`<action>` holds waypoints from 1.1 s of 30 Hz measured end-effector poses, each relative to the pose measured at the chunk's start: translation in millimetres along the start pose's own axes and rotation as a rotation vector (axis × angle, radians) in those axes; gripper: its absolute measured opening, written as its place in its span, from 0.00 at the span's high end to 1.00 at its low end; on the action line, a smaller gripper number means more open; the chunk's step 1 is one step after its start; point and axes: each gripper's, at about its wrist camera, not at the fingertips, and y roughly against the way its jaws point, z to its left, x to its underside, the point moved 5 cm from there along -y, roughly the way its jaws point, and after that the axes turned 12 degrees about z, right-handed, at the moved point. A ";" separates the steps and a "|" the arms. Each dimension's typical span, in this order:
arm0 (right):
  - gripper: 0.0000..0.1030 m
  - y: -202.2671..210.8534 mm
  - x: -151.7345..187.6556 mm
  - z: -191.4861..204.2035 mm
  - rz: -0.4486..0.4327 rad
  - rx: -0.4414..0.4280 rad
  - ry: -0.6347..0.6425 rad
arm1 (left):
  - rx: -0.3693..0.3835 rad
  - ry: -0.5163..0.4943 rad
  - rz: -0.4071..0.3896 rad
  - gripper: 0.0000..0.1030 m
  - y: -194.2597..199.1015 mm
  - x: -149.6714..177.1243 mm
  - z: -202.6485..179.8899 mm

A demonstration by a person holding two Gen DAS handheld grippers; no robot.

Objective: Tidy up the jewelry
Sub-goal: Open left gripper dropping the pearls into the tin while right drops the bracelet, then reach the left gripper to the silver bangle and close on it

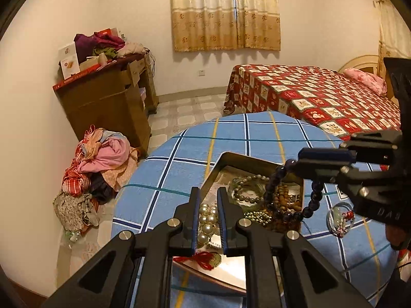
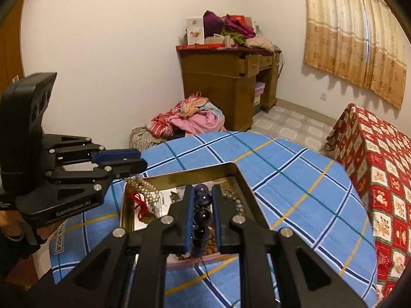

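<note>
- Jewelry is gathered in a shallow metal tin [image 1: 232, 160] that stands on a round table under a blue plaid cloth [image 1: 257, 133].
- A string of large white pearls [image 1: 206, 222] is clamped between the narrowly set fingers of the left gripper [image 1: 208, 197], at the near left corner of the tin; in the right wrist view the pearls [image 2: 143, 187] are seen hanging below that gripper [image 2: 138, 163].
- A strand of dark purple beads [image 1: 282, 172] is pinched by the right gripper [image 1: 298, 163], whose fingers are closed on it; the strand is draped down over the far right side of the tin, and part of it hangs outside the rim.
- In the right wrist view the same dark beads [image 2: 201, 205] are seen lined up between the blue pads [image 2: 190, 205].
- A grey-green bead bracelet [image 1: 248, 190], a brown wooden bead string [image 1: 283, 197] and a small gold bead chain [image 1: 258, 215] are left lying inside the tin.
- A red tassel [image 1: 205, 259] is seen at the near edge of the tin.
- A clear round bangle with a red charm [image 1: 340, 218] is laid on the cloth, to the right of the tin.
</note>
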 end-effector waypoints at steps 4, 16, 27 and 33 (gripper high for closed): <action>0.85 -4.6 1.1 1.8 0.007 -0.020 -0.012 | 0.004 0.009 -0.009 0.88 -4.2 -3.8 1.5; 0.57 -5.9 14.2 5.1 0.022 -0.097 -0.022 | -0.089 -0.004 -0.019 0.24 -13.7 4.1 0.1; 0.46 33.8 61.1 -56.8 0.012 0.025 -0.167 | -0.072 0.055 -0.004 0.22 -13.8 27.2 -4.4; 0.46 45.8 101.9 -96.1 0.052 0.115 -0.294 | -0.069 0.054 -0.016 0.22 -8.4 41.1 -30.3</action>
